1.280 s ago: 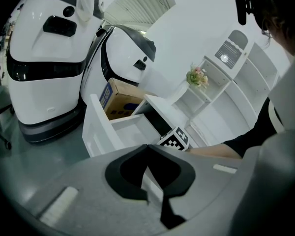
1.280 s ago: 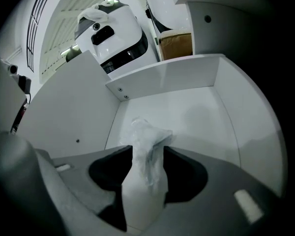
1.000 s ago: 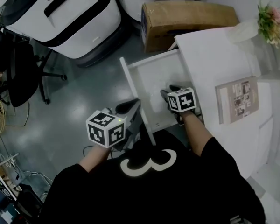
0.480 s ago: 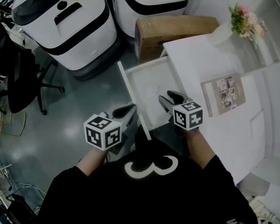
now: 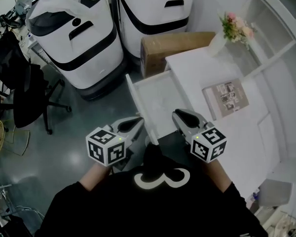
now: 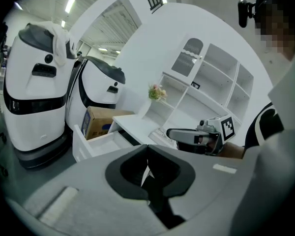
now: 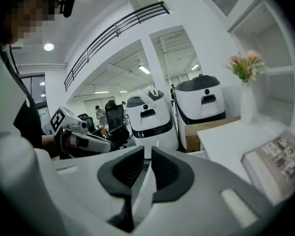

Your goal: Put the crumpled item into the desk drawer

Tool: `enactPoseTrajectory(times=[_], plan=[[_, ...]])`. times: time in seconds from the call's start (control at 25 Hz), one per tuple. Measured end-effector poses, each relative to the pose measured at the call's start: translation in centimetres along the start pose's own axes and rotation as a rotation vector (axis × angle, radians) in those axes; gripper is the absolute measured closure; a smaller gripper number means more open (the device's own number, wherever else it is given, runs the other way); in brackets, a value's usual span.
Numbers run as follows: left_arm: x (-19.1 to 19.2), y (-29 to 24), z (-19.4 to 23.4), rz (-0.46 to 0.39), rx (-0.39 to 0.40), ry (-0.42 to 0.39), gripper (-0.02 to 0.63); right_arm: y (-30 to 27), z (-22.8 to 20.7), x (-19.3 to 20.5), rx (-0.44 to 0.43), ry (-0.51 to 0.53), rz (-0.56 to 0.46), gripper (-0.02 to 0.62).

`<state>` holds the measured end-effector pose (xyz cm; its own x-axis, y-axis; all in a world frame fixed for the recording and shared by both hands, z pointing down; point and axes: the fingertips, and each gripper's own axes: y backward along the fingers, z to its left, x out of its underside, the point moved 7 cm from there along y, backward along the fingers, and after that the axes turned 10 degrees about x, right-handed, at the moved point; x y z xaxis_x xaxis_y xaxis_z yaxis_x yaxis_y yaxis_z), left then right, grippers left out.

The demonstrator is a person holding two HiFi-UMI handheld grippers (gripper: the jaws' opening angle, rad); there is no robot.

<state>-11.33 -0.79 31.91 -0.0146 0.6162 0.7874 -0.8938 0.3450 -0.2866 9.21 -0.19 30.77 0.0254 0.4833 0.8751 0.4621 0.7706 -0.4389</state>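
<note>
The white desk drawer (image 5: 137,100) stands pulled out from the desk (image 5: 197,73), and it also shows in the left gripper view (image 6: 94,142). Its inside looks pale, with faint creases, and I cannot make out a crumpled item there. My right gripper (image 5: 179,115) hovers at the drawer's near right corner. Its jaws are closing to a narrow gap with nothing between them (image 7: 148,152). My left gripper (image 5: 137,122) hangs just left of the drawer front, over the floor, with its jaws together and empty (image 6: 147,149).
A booklet (image 5: 226,96) lies on the desk and a vase of flowers (image 5: 233,26) stands at its far corner. A cardboard box (image 5: 172,45) sits behind the drawer, with two big white machines (image 5: 76,31) beyond it. An office chair (image 5: 27,90) stands at the left.
Both grippers have drawn back toward my body. The right one has left the inside of the drawer and its jaws have narrowed. The view has tilted up toward the machines.
</note>
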Motion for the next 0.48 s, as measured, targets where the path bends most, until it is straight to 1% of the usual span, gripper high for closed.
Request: enactPoseTrajectory(times=[0.16, 0.24, 0.36, 0.48], plan=[[-1.7, 2.3, -2.8, -0.057, 0.027, -0.051, 0.597, 3.1, 2.4, -1.7, -0.021, 0.01, -0.073, 0.565], [-2.4, 3.3, -4.1, -0.086, 0.036, -0.081, 0.597, 4.3, 3.2, -2.1, -0.036, 0.007, -0.101, 0.592], [-3.0, 4.4, -5.6, -0.125, 0.039, -0.11, 0.597, 6.0, 4.3, -2.5, -0.061, 0.032, -0.138, 0.592], [-3.3, 5.0, -6.7, -0.145, 0.049, -0.133, 0.597, 7.3, 5.3, -2.4, -0.083, 0.042, -0.16, 0.594]])
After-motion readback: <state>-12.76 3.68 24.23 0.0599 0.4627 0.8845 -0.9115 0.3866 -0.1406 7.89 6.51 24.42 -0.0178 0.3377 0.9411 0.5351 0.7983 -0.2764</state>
